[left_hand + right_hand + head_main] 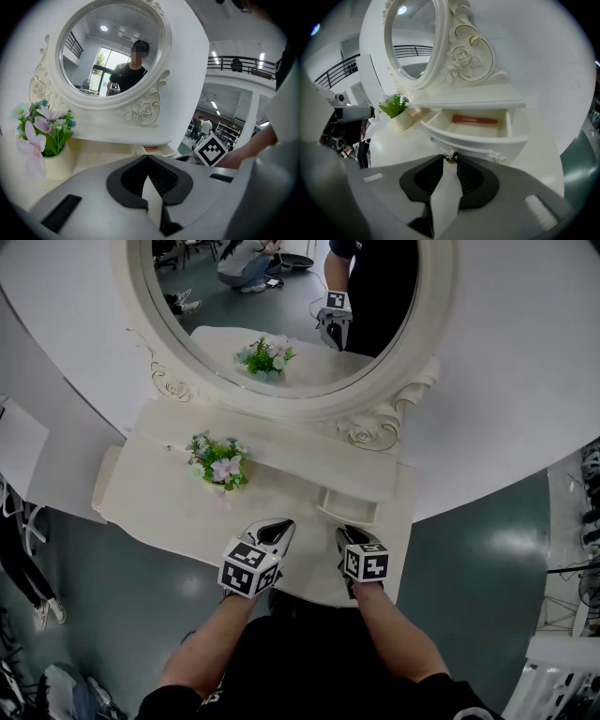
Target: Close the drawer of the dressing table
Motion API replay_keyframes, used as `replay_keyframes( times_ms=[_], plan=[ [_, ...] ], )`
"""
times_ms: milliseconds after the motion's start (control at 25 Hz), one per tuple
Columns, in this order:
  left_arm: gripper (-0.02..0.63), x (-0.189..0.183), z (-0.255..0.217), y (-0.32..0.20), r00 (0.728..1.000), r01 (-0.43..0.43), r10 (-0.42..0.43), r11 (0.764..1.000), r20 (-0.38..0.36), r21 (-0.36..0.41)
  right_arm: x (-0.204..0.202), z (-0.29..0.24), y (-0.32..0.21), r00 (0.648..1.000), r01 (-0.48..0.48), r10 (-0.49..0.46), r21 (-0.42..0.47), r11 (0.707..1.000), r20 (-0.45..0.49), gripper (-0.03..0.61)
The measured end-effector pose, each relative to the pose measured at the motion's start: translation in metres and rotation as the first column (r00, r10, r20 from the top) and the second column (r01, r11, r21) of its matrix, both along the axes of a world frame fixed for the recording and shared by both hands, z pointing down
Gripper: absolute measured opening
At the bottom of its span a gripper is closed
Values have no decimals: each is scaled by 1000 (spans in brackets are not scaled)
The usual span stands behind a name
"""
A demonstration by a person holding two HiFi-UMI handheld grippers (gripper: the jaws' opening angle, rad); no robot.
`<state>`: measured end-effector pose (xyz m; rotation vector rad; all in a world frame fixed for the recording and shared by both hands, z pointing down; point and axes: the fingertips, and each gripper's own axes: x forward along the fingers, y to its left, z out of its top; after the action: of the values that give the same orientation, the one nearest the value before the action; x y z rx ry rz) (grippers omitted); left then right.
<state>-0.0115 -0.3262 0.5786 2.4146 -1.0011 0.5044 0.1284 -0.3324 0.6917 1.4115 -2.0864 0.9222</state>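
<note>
The white dressing table (159, 512) carries an oval mirror (281, 390). Its small drawer (349, 506) on the right stands pulled out. In the right gripper view the drawer (487, 140) holds a red stick-like item (474, 120). My right gripper (450, 159) is at the drawer front, its tips closed on the small metal knob (450, 157). In the head view the right gripper (349, 534) sits just before the drawer. My left gripper (279, 527) hovers over the tabletop to its left. In its own view the left gripper (148, 156) is shut with nothing in it.
A pot of pink and green flowers (220, 467) stands on the tabletop left of the drawer, also seen as the flower pot (396, 107). A curved white wall (525, 381) rises behind the table. Dark green floor (469, 568) lies to the right, and a bystander's legs (28, 568) are at far left.
</note>
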Motion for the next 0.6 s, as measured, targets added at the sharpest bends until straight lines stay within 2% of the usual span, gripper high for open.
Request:
replay_keyframes(
  times_ms=[360, 600],
  plan=[
    [6, 2, -5, -4, 1000, 0, 0, 1000, -13, 8, 0, 1, 0, 1000, 28, -28, -23, 999, -3, 95],
    [5, 5, -8, -6, 1000, -3, 3, 1000, -16, 12, 4, -10, -7, 1000, 30, -30, 0, 1000, -1, 94]
  ],
)
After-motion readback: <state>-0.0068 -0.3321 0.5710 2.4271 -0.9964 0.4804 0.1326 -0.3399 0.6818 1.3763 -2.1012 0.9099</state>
